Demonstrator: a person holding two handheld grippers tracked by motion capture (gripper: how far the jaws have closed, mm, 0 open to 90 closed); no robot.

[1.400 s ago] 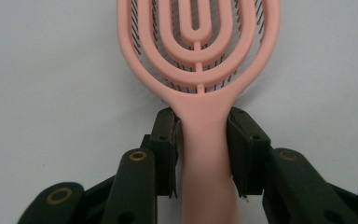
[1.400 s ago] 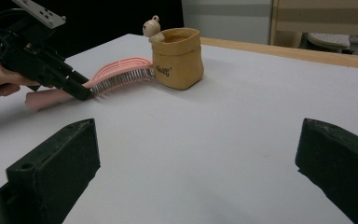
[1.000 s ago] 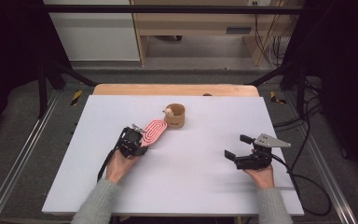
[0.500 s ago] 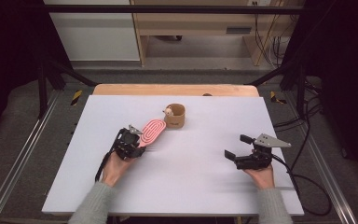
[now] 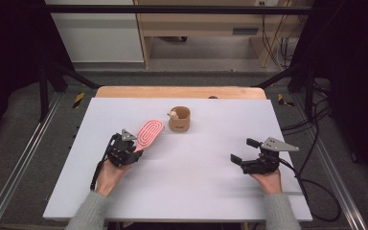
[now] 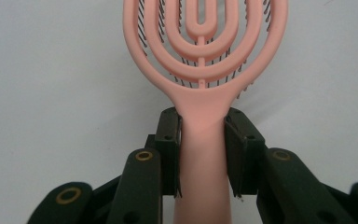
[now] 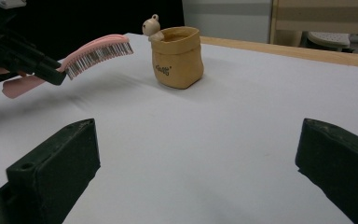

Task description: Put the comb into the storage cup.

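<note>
With our left hand-held gripper (image 5: 135, 143) clamped on the handle of the pink plastic looped hairbrush (image 5: 149, 133), held above the white worktop (image 5: 196, 182), we next steer it into the tan fabric pouch (image 5: 179, 119) just beyond; the right hand-held gripper (image 5: 243, 152) gapes empty.

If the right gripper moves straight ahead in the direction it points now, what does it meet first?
Probably nothing close: the open right gripper points left over bare table. Farther along, roughly in line, is the left gripper holding the brush, though depth is unclear.

Black claws (image 5: 250, 151) w/ brass rivets, grey plate, cables; seemingly grey-green knit sleeves (image 5: 92, 215).
</note>
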